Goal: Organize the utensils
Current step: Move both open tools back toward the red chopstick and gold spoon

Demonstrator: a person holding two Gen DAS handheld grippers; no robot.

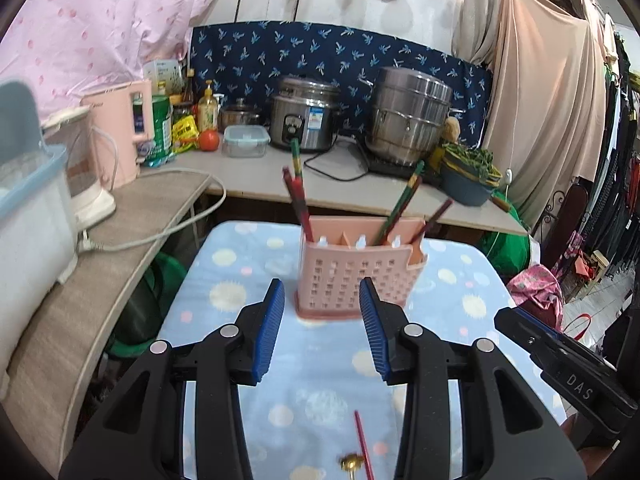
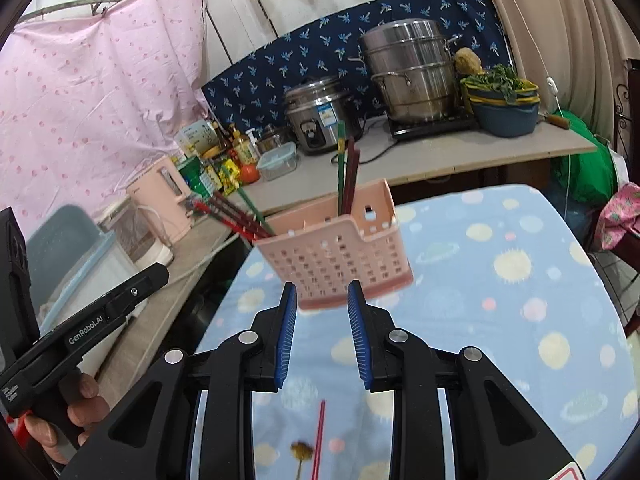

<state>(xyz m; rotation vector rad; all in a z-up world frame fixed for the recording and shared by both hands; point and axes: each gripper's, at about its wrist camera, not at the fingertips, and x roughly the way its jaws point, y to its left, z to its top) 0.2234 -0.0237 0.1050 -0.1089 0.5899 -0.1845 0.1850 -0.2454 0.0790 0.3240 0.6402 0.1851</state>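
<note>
Chopsticks stand in a pink slotted holder that sits upright on a desk covered with a light blue cloth printed with pale dots. Some lean to the holder's left side and others lean to its right; they are dark red, with green and red bands on a few. In the right wrist view the same holder shows one bunch tilting far over its left rim and another standing nearly upright at the back.

A single red chopstick lies flat on the cloth near the bottom of the left wrist view, beside the gold end of a small utensil that is too blurred to identify. The right wrist view shows that chopstick too.

Left claw hangs above the cloth in front of the holder, its blue pads wide apart and holding nothing. Right claw is also parted and bare, a little narrower, near the holder's base.

Behind the cloth, a rice cooker and a steel steamer pot stand on a longer grey counter.
</note>
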